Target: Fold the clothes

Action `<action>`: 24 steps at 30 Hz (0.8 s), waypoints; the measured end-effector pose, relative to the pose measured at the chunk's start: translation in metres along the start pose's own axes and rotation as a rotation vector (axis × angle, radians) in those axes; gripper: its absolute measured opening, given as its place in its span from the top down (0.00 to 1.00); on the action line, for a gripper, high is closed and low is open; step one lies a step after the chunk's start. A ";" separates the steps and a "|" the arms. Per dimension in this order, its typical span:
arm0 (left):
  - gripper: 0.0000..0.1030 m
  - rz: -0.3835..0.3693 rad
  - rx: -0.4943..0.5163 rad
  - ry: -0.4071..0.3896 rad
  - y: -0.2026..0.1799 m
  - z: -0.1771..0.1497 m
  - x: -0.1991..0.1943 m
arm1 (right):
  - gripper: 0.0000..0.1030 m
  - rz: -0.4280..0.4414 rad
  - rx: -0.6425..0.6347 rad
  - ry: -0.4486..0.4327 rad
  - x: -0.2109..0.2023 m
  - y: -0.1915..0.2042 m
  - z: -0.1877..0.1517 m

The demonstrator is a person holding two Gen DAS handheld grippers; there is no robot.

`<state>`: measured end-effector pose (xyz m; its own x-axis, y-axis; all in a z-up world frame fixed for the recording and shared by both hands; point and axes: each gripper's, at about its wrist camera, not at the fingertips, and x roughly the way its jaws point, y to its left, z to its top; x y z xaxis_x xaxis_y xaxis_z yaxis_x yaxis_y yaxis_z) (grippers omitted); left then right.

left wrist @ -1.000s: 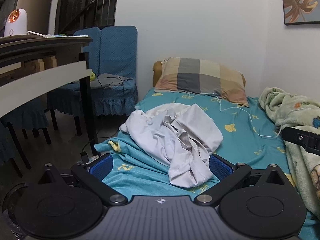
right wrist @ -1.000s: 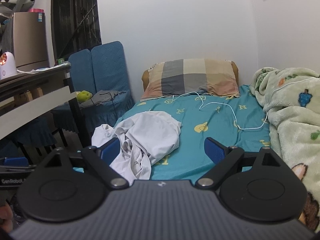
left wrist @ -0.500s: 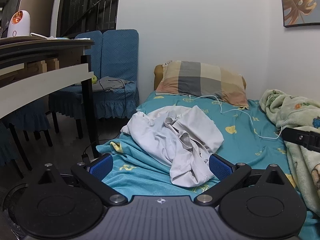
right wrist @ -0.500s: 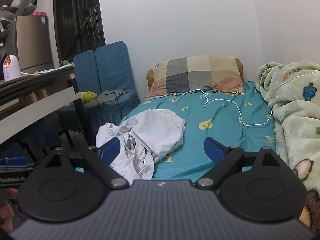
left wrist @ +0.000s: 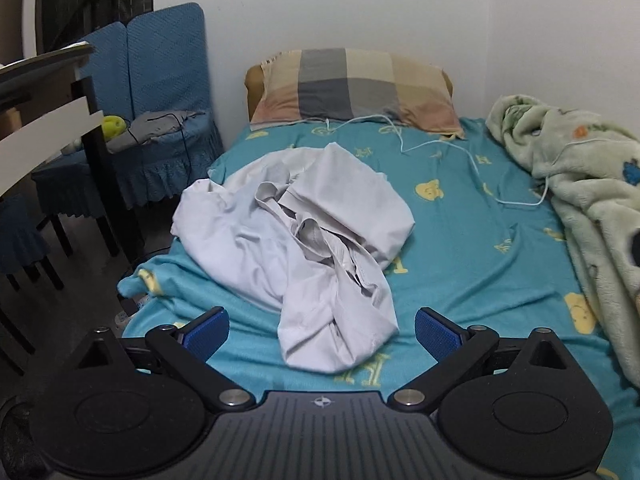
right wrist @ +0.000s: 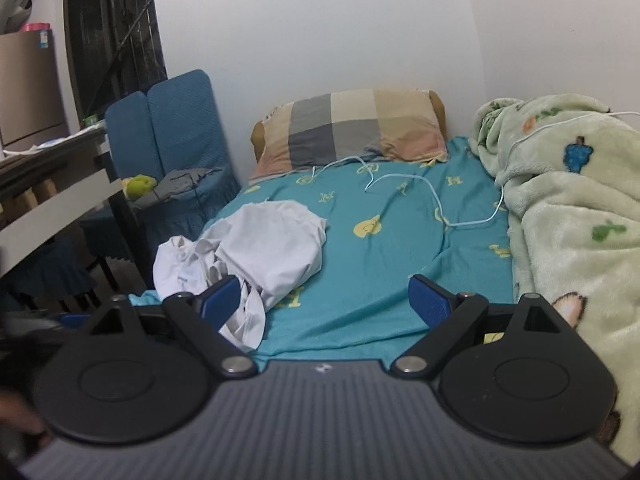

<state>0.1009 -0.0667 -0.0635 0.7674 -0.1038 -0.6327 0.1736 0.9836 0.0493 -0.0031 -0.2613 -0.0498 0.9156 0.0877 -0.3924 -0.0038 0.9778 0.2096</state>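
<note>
A crumpled white garment lies in a heap on the teal bed sheet, near the bed's left front edge. My left gripper is open and empty, just short of the heap's near end. In the right wrist view the garment lies left of centre. My right gripper is open and empty above the sheet; its left fingertip overlaps the garment's edge in view.
A checked pillow lies at the head of the bed, with a white cable running across the sheet. A pale green blanket is piled along the right side. Blue chairs and a table stand left.
Both grippers have moved forward and closer to the bed. The garment now looks larger in the left view. Both stay open.
</note>
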 end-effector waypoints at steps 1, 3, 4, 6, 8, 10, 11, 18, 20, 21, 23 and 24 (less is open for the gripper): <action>0.08 -0.001 0.008 0.015 -0.001 0.003 0.012 | 0.10 -0.006 0.001 -0.004 0.000 -0.001 0.000; 0.11 -0.005 0.019 0.042 -0.004 0.006 0.035 | 0.10 -0.016 0.034 0.014 0.002 -0.008 0.001; 0.11 -0.007 0.023 0.053 -0.005 0.006 0.045 | 0.10 -0.023 0.057 0.031 0.005 -0.013 0.001; 0.11 0.002 0.031 0.056 -0.006 0.006 0.061 | 0.10 -0.036 0.103 0.063 0.011 -0.022 0.000; 0.12 0.007 0.041 0.056 -0.005 0.005 0.075 | 0.10 -0.048 0.154 0.081 0.016 -0.032 0.001; 0.15 0.013 0.049 0.060 -0.002 0.003 0.088 | 0.10 -0.058 0.209 0.086 0.020 -0.042 0.002; 0.18 0.010 0.047 0.062 0.001 0.002 0.095 | 0.10 -0.060 0.218 0.084 0.022 -0.045 0.001; 0.71 -0.037 -0.055 0.057 0.018 -0.003 0.123 | 0.10 -0.075 0.231 0.113 0.045 -0.054 -0.007; 0.88 -0.046 -0.077 0.042 0.021 -0.003 0.118 | 0.10 -0.066 0.235 0.146 0.057 -0.056 -0.010; 0.90 -0.051 -0.087 0.032 0.022 -0.002 0.113 | 0.10 -0.066 0.234 0.156 0.062 -0.056 -0.012; 0.93 -0.064 -0.102 0.008 0.024 0.001 0.099 | 0.10 -0.066 0.230 0.166 0.069 -0.056 -0.014; 0.94 -0.065 -0.101 -0.006 0.023 0.003 0.089 | 0.10 -0.062 0.230 0.166 0.071 -0.056 -0.015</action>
<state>0.1749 -0.0535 -0.1163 0.7606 -0.1684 -0.6270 0.1602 0.9846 -0.0701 0.0561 -0.3071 -0.1026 0.8326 0.0773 -0.5485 0.1590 0.9152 0.3703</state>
